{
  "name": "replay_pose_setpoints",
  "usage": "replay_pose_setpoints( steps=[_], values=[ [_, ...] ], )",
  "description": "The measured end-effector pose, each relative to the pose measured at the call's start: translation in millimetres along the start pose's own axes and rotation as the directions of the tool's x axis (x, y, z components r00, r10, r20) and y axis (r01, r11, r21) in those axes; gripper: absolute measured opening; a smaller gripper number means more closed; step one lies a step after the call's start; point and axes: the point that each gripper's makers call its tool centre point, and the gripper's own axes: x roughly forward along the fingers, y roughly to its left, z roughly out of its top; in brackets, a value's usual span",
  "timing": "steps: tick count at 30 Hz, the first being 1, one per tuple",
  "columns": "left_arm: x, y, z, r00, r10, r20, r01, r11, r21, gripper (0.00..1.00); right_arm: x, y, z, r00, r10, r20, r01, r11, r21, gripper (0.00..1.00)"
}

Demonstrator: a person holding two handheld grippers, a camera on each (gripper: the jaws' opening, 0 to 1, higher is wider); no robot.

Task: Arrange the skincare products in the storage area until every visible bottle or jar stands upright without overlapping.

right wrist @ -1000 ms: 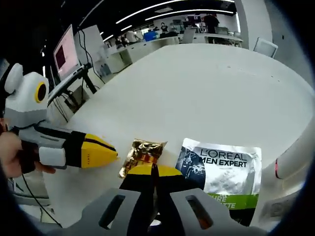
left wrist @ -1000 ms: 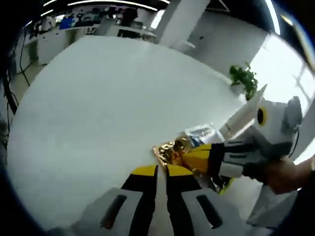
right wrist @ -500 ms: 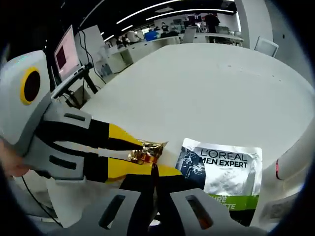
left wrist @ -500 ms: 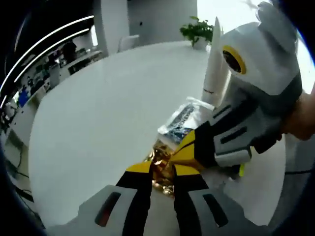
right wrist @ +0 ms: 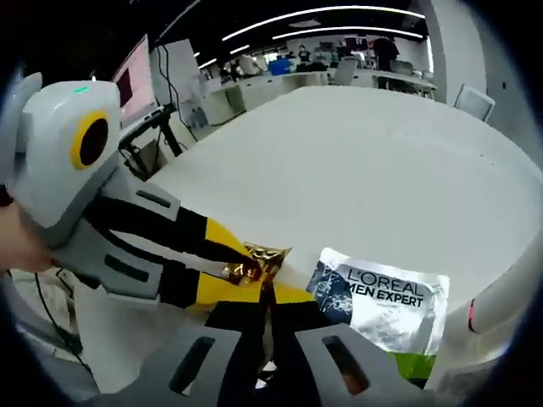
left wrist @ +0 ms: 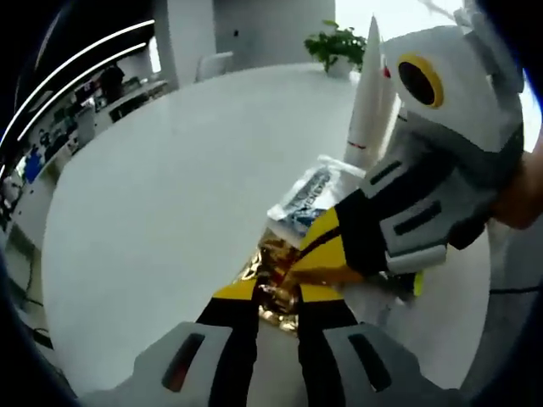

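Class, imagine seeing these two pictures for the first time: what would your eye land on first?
The crinkled gold foil sachet on the white round table, with the left gripper and right gripper meeting on it. Beside it lies the silver L'Oreal Men Expert sachet.

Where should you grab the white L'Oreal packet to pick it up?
Probably by its free edge nearest the right gripper, coming in low along the table. The L'Oreal packet lies flat and thin, so only an edge fits between the jaws, and the gold packet crowds its left side.
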Motion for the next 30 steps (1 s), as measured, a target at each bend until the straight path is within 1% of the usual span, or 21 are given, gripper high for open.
replay_pose_setpoints(
  steps=[1,3,4,6,7,9,10,12,16,17,18,19,20,22,24,30],
  values=[
    [-0.2,-0.9,0.7,1.0,-0.001,0.001,0.001,1.0,0.001,0.12,-4.5,0.2,5.2,0.999,-0.002,0.033,0.002,1.0,-0.008,0.05],
    [0.7,0.5,-0.2,1.0,-0.002,0.004,0.002,1.0,0.0,0.13,-9.9,-1.4,9.7,0.999,-0.011,0.048,0.013,1.0,-0.023,0.1],
    [1.0,0.3,0.0,1.0,-0.004,0.007,0.004,1.0,0.003,0.12,-12.2,-1.7,12.6,0.998,-0.01,0.055,0.012,0.999,-0.045,0.09],
    [1.6,-0.1,-0.5,1.0,-0.006,0.007,0.006,1.0,-0.001,0.12,-16.6,-0.9,19.3,0.997,0.0,0.074,0.007,0.996,-0.093,0.05],
    [1.6,-0.5,-0.3,1.0,-0.007,0.006,0.007,1.0,0.0,0.12,-18.0,-1.4,21.2,0.997,-0.004,0.076,0.012,0.994,-0.107,0.05],
    [1.9,-0.5,-0.6,1.0,-0.008,0.005,0.008,1.0,0.001,0.12,-18.3,-0.9,24.9,0.996,0.0,0.087,0.009,0.994,-0.108,0.08],
    [2.2,-0.4,-0.7,1.0,-0.008,0.003,0.008,1.0,0.005,0.12,-19.2,-1.2,25.1,0.996,-0.002,0.085,0.012,0.994,-0.112,0.1],
    [2.5,-0.5,-1.0,1.0,-0.009,0.0,0.009,1.0,0.006,0.12,-18.2,-2.0,24.1,0.997,-0.002,0.08,0.012,0.992,-0.126,0.09],
    [1.9,-1.4,-0.1,1.0,-0.003,-0.003,0.003,1.0,-0.001,0.14,-17.5,-2.4,18.3,0.998,-0.003,0.065,0.011,0.992,-0.124,0.09],
    [2.1,0.1,-0.4,1.0,0.0,-0.006,0.0,1.0,-0.014,0.15,-19.5,-3.3,16.4,0.998,-0.005,0.065,0.012,0.993,-0.12,0.09],
    [2.4,-0.8,-0.7,1.0,-0.013,-0.008,0.012,0.999,-0.045,0.2,-20.9,-3.9,15.0,0.998,-0.006,0.063,0.014,0.993,-0.119,0.09],
    [2.3,0.7,0.0,1.0,-0.006,-0.004,0.006,0.998,-0.063,0.23,-23.5,-4.5,13.2,0.998,-0.007,0.062,0.014,0.993,-0.118,0.08],
    [2.1,-0.4,0.9,1.0,-0.004,0.002,0.004,0.998,-0.057,0.25,-25.9,-5.2,12.2,0.998,-0.006,0.063,0.013,0.994,-0.109,0.07],
    [1.8,-0.8,0.3,1.0,0.008,0.0,-0.008,0.999,-0.034,0.24,-28.7,-7.0,10.8,0.998,-0.01,0.068,0.016,0.995,-0.094,0.06],
    [1.7,0.7,0.2,1.0,0.011,0.0,-0.011,0.999,-0.046,0.24,-31.3,-8.7,9.8,0.998,-0.013,0.069,0.019,0.997,-0.079,0.06],
    [-3.7,0.8,2.3,1.0,0.014,0.012,-0.013,0.998,-0.056,0.25,-38.1,-10.8,10.5,0.997,-0.02,0.079,0.027,0.996,-0.085,0.06]
  ],
)
